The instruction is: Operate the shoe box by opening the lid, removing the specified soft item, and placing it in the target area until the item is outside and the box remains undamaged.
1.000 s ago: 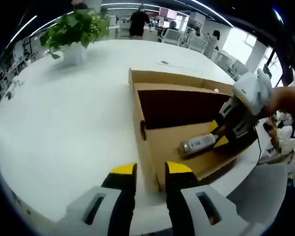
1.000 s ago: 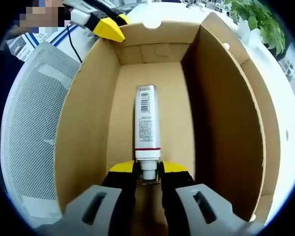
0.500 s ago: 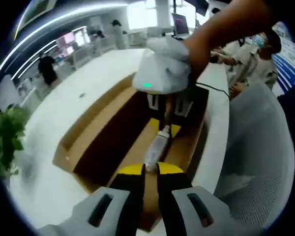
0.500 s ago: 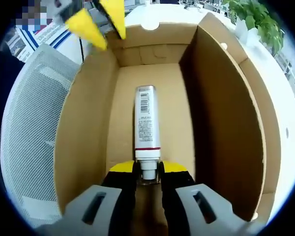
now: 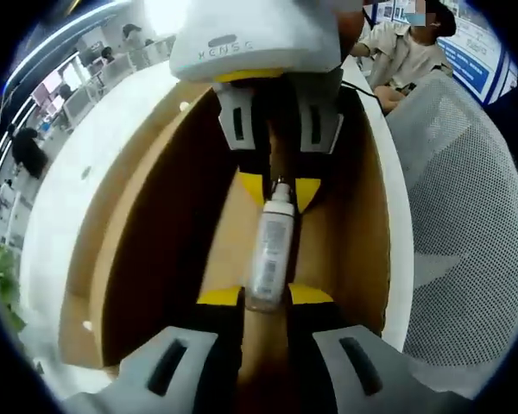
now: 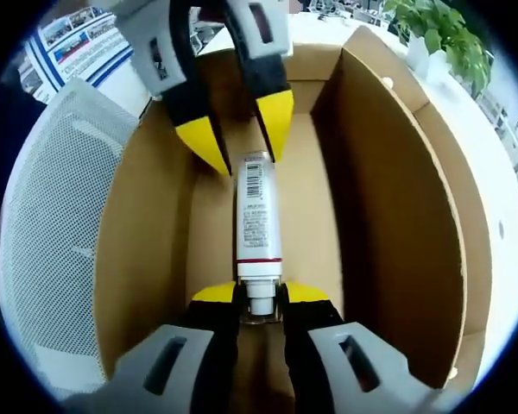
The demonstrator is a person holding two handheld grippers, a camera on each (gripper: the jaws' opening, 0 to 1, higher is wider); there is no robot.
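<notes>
An open cardboard shoe box (image 5: 155,216) (image 6: 388,216) lies on a white table. On its floor lies a white tube (image 5: 269,246) (image 6: 258,216) with a barcode and a red band. My right gripper (image 6: 260,295) (image 5: 279,188) is shut on the tube's cap end. From the opposite side, my left gripper (image 5: 265,296) (image 6: 242,142) reaches into the box. Its yellow-tipped jaws stand apart on either side of the tube's flat end, close to it. The two grippers face each other along the tube.
A grey mesh chair (image 5: 466,216) (image 6: 43,216) stands against the box's long side. The white table (image 5: 60,198) (image 6: 501,181) runs along the other side, with a potted plant (image 6: 436,34) at its far end. Seated people (image 5: 406,52) are beyond the box.
My left gripper has swung from outside the box's corner down into the box, and its jaws now flank the tube's flat end. My right gripper has kept its hold on the cap.
</notes>
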